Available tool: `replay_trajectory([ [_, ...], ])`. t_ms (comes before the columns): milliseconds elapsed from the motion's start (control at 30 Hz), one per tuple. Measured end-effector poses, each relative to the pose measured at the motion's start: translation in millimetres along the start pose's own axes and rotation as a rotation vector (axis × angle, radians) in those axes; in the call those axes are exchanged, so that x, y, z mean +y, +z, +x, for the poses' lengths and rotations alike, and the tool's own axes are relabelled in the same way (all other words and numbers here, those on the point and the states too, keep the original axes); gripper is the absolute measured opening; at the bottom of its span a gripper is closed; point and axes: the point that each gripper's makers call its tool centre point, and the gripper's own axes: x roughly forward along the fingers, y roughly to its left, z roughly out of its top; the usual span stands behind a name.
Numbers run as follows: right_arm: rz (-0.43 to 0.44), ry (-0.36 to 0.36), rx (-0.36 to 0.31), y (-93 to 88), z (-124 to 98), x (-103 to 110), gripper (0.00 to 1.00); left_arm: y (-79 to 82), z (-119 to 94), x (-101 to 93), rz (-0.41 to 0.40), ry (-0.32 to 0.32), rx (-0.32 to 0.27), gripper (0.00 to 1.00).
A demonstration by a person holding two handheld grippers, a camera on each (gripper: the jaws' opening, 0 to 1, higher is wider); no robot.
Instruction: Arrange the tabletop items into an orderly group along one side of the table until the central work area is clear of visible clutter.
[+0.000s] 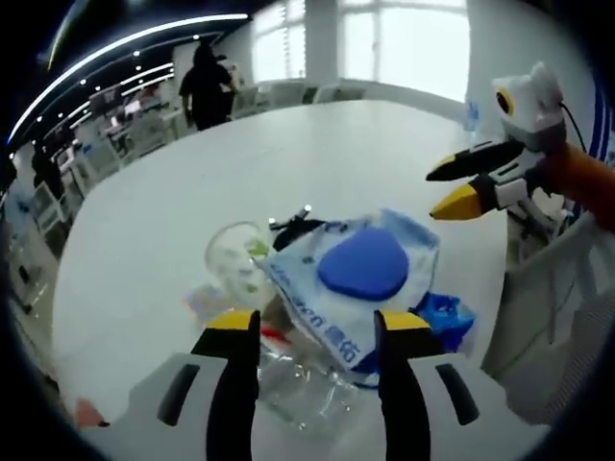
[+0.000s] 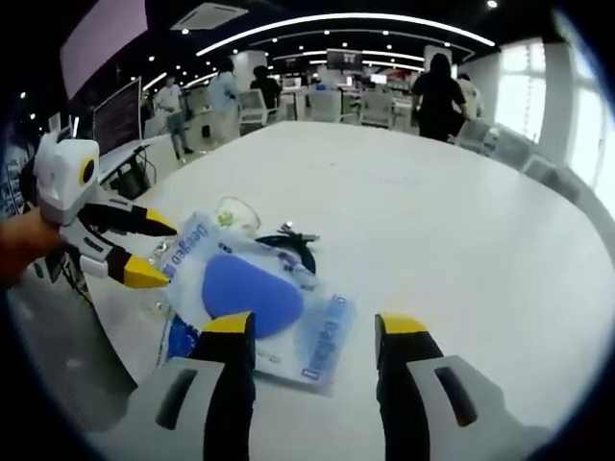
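A clear plastic packet with blue print and a blue rounded pad inside point(image 1: 363, 269) point(image 2: 252, 293) lies on the white table point(image 1: 288, 163) point(image 2: 452, 211), on top of a small pile. A clear cup point(image 1: 235, 257) point(image 2: 235, 213) and a black cable point(image 1: 293, 226) point(image 2: 288, 242) lie at the pile's edge. A clear wrapper point(image 1: 307, 384) and a blue packet point(image 1: 447, 317) point(image 2: 178, 338) stick out from under it. My left gripper point(image 1: 317, 331) is open, its jaws either side of the packet's near corner. My right gripper point(image 2: 317, 331) point(image 1: 452, 187) is open just short of the packet.
The pile sits near the table's edge, with a white chair point(image 1: 548, 288) beyond it. Wide bare tabletop stretches away from the pile. People point(image 1: 207, 82) point(image 2: 437, 91) stand among desks and chairs far behind the table.
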Motion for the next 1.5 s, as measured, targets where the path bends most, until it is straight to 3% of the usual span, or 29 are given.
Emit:
replay_trajectory([
  [467,-0.011,0.011,0.022,-3.0,7,-1,0.46,-2.2,4,-0.4,-0.001,-0.008,0.017,0.36],
  [600,-0.016,0.026,0.013,-1.8,9,0,0.38,-1.2,5,-0.2,0.002,-0.009,0.013,0.34],
  [800,-0.009,0.021,0.026,-4.4,12,-5,0.39,-0.2,8,-0.8,0.007,-0.011,0.013,0.33],
  [1033,0.028,0.026,0.058,-13.0,20,-11,0.38,-0.7,10,-1.2,0.009,-0.013,0.017,0.32],
  [1133,0.059,0.032,0.115,-23.2,23,-12,0.36,-0.4,11,-1.7,0.010,-0.013,0.016,0.32],
  [1500,0.106,0.053,0.119,-26.1,34,-15,0.35,-2.6,13,-1.2,0.012,-0.011,0.027,0.30],
])
